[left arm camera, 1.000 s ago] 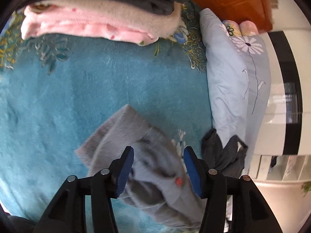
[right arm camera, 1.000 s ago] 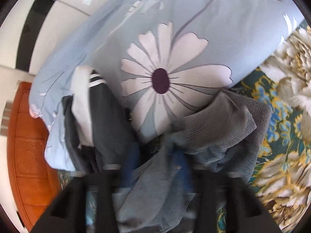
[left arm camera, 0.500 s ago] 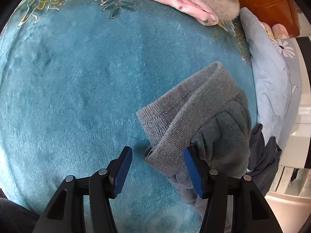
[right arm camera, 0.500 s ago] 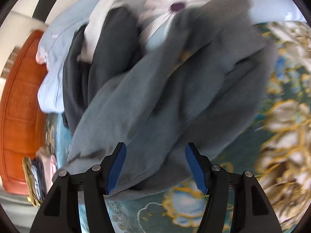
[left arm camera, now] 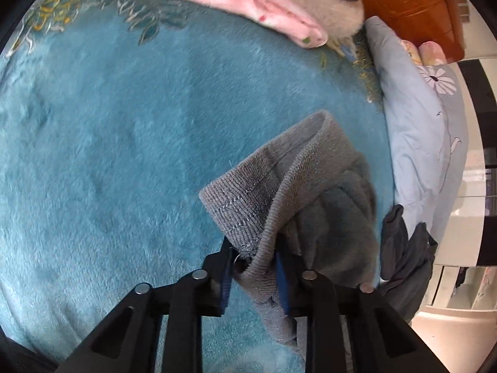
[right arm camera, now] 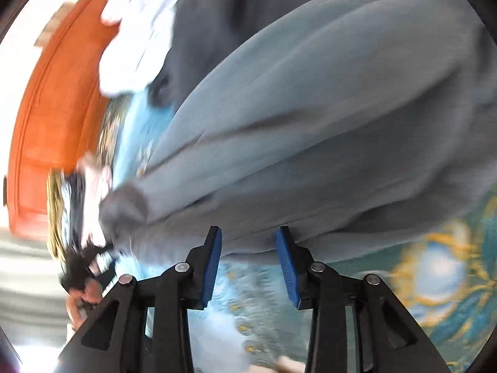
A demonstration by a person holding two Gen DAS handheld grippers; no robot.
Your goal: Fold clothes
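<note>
A grey garment [left arm camera: 329, 205] lies bunched on the teal plush blanket [left arm camera: 124, 155], its ribbed hem turned up toward me. My left gripper [left arm camera: 254, 269] points down at that hem, and its jaws are closing, with the blue pads pressing a fold of the ribbing between them. In the blurred right wrist view the same grey garment [right arm camera: 326, 118] fills the upper frame. My right gripper [right arm camera: 250, 264] sits at its lower edge with its jaws closing. The cloth's edge reaches only the fingertips, and a wide gap shows between the pads.
Folded pink and beige blankets [left arm camera: 248, 9] are stacked at the far edge. A light blue flowered pillow [left arm camera: 419, 143] and a dark grey garment [left arm camera: 403, 258] lie to the right. Orange wooden furniture [left arm camera: 413, 3] stands behind. A floral bedspread [right arm camera: 435, 279] shows under the right gripper.
The left gripper sank onto the ribbed hem and its jaws narrowed onto it. The right gripper swept across the grey garment to its edge, rolling, and its jaws drew closer together.
</note>
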